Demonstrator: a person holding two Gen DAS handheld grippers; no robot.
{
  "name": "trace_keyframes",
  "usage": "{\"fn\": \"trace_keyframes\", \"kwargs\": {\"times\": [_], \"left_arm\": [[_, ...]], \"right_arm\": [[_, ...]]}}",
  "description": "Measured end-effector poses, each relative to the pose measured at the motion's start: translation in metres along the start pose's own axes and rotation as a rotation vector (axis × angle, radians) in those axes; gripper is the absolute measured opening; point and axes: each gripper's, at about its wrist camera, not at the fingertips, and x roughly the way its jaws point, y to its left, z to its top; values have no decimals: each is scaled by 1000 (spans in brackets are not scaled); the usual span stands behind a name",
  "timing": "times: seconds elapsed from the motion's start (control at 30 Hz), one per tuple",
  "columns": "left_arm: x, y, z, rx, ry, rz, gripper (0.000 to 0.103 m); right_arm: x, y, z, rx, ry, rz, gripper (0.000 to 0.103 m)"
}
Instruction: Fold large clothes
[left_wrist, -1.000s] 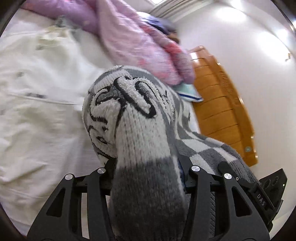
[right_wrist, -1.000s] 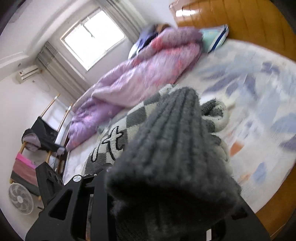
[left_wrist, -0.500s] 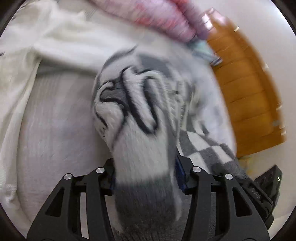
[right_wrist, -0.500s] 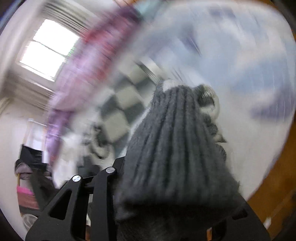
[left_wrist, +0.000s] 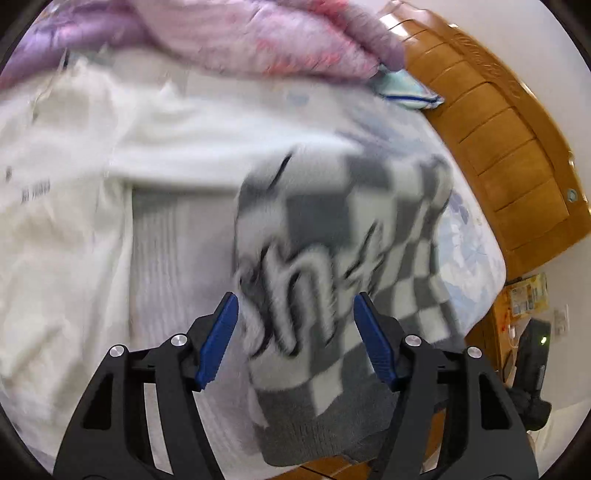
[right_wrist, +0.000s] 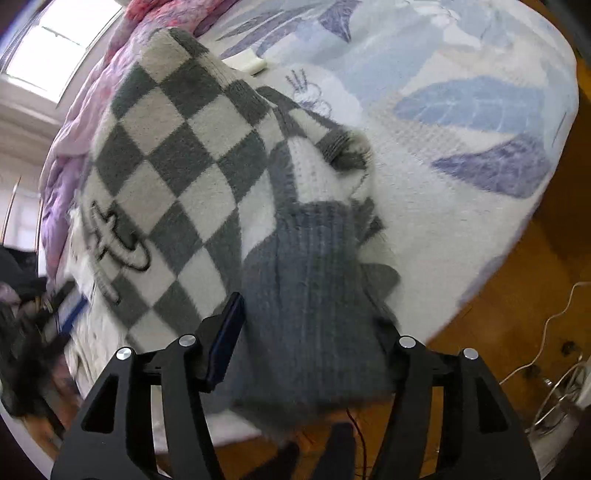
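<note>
Looking at both wrist views, I see the checkered sweater (left_wrist: 343, 258) lying on the bed (right_wrist: 461, 155), its grey ribbed hem (right_wrist: 310, 295) hanging toward the near edge. My left gripper (left_wrist: 295, 332) has its jaws spread wide, nothing between the blue pads (left_wrist: 218, 332), sweater just beyond them. My right gripper (right_wrist: 310, 332) also looks parted, the hem draped between the jaws, not pinched as far as I can tell; the right pad is hidden. White garment (left_wrist: 74, 229) lies beside it, pink quilt (left_wrist: 258, 37) behind. Judging: thick knit, soft, floppy, light, stretchy, not slippery. I'd grab the ribbed hem corners or shoulder seams; loose knit elsewhere would sag.
</note>
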Motion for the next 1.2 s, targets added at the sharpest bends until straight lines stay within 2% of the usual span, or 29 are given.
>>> {"fn": "trace_keyframes", "kwargs": {"times": [0.07,0.13,0.17,0.23,0.3,0.47,0.57,0.6,0.73,0.93,1.07,1.2], "left_arm": [[-4,-9,19,18,-6,-18,67],[12,-23,32,57,19,-20,67],[20,-26,34,78,39,-3,66],[49,-29,37,100,104,35,61],[69,-30,42,105,120,65,61],[89,-37,52,133,148,90,62],[99,-36,58,149,163,111,64],[106,-37,60,154,168,112,65],[111,-37,63,158,168,121,67],[82,-26,55,136,138,80,68],[56,-9,41,102,123,79,68],[30,9,24,87,113,99,68]], "right_arm": [[-15,12,-1,-86,7,-70,56],[-33,25,-6,-178,-32,-165,56],[-40,29,-10,-203,-45,-174,56],[-51,42,-8,-228,-79,-125,56],[-50,51,-6,-266,-97,-105,56],[4,73,10,-312,-39,-34,56],[41,64,17,-322,16,-110,53],[50,57,20,-307,29,-113,50],[65,40,31,-270,43,-83,49],[52,53,29,-286,47,-147,51],[26,78,13,-284,-10,-213,56],[3,105,-1,-288,-50,-223,59]]}}
